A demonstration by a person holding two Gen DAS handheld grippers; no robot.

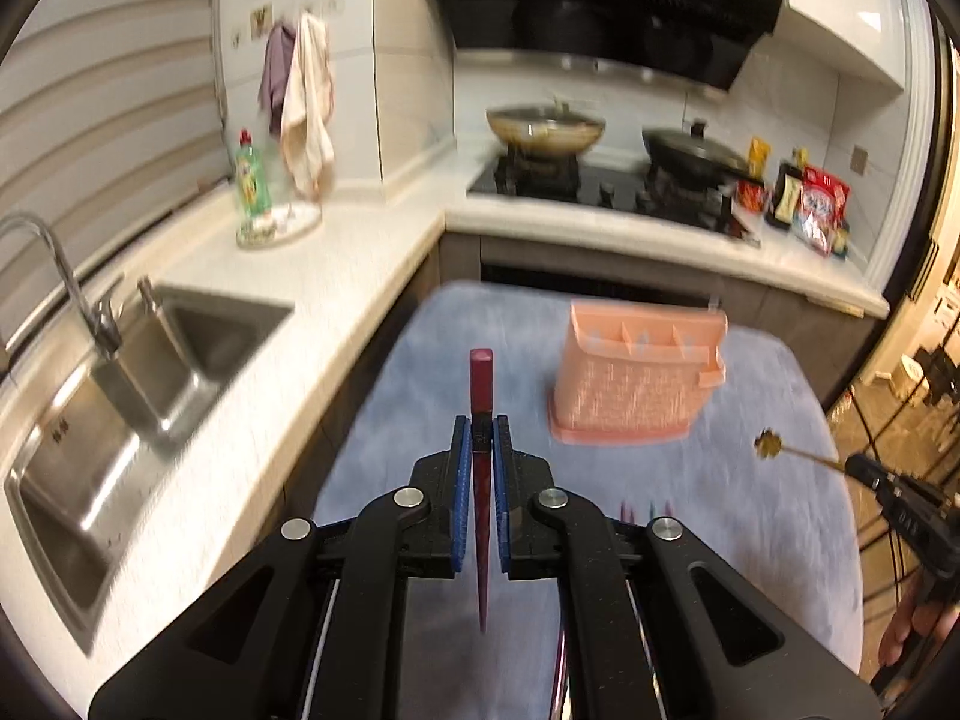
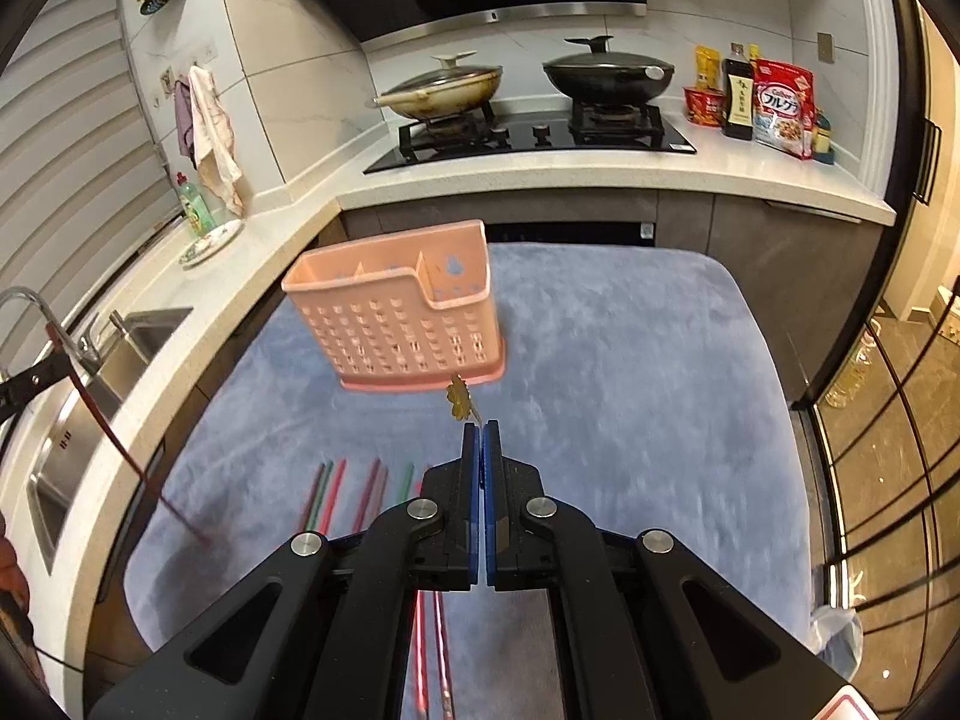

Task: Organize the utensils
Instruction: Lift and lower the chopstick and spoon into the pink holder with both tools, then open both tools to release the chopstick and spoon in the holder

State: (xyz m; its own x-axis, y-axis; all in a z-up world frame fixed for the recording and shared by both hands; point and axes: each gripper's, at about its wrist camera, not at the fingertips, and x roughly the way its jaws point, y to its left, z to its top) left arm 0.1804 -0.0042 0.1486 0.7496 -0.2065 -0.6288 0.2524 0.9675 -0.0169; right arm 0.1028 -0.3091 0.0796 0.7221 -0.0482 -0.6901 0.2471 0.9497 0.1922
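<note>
A pink perforated utensil holder [image 1: 636,381] [image 2: 399,312] stands on the blue mat [image 1: 750,540] [image 2: 630,390]. My left gripper [image 1: 480,426] is shut on a dark red chopstick [image 1: 481,396], held above the mat left of the holder; the chopstick also shows in the right wrist view [image 2: 120,444]. My right gripper [image 2: 481,429] is shut on a thin gold utensil with a flower-shaped end [image 2: 459,399] [image 1: 767,443], just in front of the holder. Several coloured chopsticks [image 2: 354,495] [image 1: 645,510] lie on the mat near me.
A steel sink [image 1: 120,420] with a tap [image 1: 54,264] is at the left in the white counter [image 1: 270,360]. A stove with two lidded pans [image 2: 528,90] is at the back. Bottles and food packets [image 2: 762,102] stand at the back right.
</note>
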